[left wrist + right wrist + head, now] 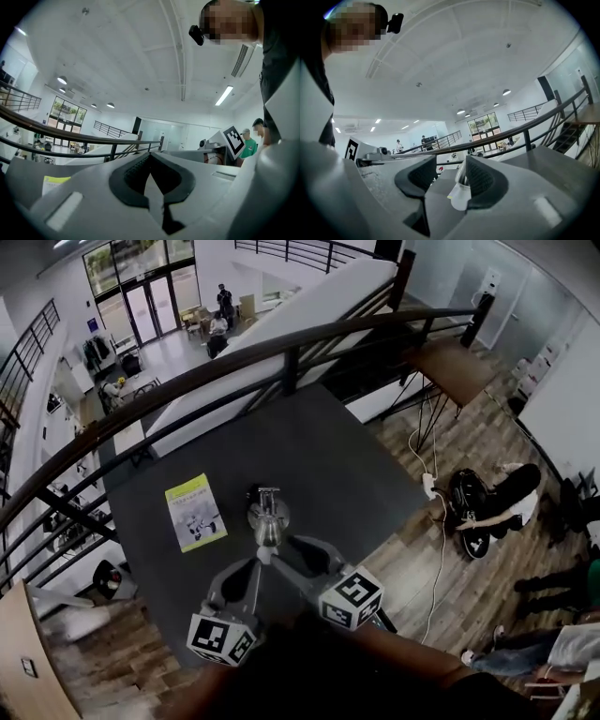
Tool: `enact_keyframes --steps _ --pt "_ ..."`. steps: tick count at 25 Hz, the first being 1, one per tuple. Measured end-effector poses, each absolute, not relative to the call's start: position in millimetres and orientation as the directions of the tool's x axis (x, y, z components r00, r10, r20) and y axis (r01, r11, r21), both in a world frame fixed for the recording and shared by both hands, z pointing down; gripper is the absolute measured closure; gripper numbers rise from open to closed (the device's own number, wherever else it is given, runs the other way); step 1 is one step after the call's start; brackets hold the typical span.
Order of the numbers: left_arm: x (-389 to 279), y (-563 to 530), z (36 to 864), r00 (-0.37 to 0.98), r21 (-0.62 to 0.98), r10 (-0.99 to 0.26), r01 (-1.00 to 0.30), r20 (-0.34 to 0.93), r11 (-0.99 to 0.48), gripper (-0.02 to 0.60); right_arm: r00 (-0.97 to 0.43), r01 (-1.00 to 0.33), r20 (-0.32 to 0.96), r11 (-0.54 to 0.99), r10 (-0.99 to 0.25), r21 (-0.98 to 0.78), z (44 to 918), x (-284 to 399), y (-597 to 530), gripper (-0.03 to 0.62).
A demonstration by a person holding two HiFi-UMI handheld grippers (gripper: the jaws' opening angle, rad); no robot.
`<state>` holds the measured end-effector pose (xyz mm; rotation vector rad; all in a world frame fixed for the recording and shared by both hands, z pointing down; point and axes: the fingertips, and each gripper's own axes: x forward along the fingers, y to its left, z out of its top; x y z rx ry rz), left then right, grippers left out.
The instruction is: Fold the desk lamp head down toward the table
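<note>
Head view shows the desk lamp (267,518) standing on the dark counter (309,446) toward its 6 o'clock edge. A yellow-green booklet (195,512) lies flat well apart from it at the lamp's 9 o'clock.

The left gripper (251,568) comes in from 7 o'clock and the right gripper (286,549) from 5 o'clock, and both tips are close under the lamp. In the left gripper view the fingers (133,176) are pressed together with nothing between them. The lamp is not visible there, so this tool plays no part in a hold.

In the right gripper view the fingers (480,180) are spread, and a pale, shiny part of the lamp (461,187) sits in the gap close against one pad. The other pad stands clear, so nothing is pinched.

Seen from above, the lamp looks short and compact, its shiny head low over its base. That suggests the fold is largely made. Whether the head is fully down cannot be told from this angle. What seems left is a final check or push, then drawing both tools clear.
</note>
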<state>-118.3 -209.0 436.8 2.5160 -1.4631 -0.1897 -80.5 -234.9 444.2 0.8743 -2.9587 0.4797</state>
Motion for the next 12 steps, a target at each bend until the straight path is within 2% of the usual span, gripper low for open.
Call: enact_keyframes --steps 5,12 --pt "-128 -230 435 0.441 0.272 -0.897 -0.866 0.024 -0.419 0.580 -0.862 -0.506 0.163 0.814 -0.479 -0.286 460 -95 -262 0.370" --pt "-137 -247 438 0.395 0.285 -0.918 -0.886 0.048 -0.366 0.580 -0.878 -0.476 0.220 0.830 -0.426 -0.290 474 -107 -287 0.355"
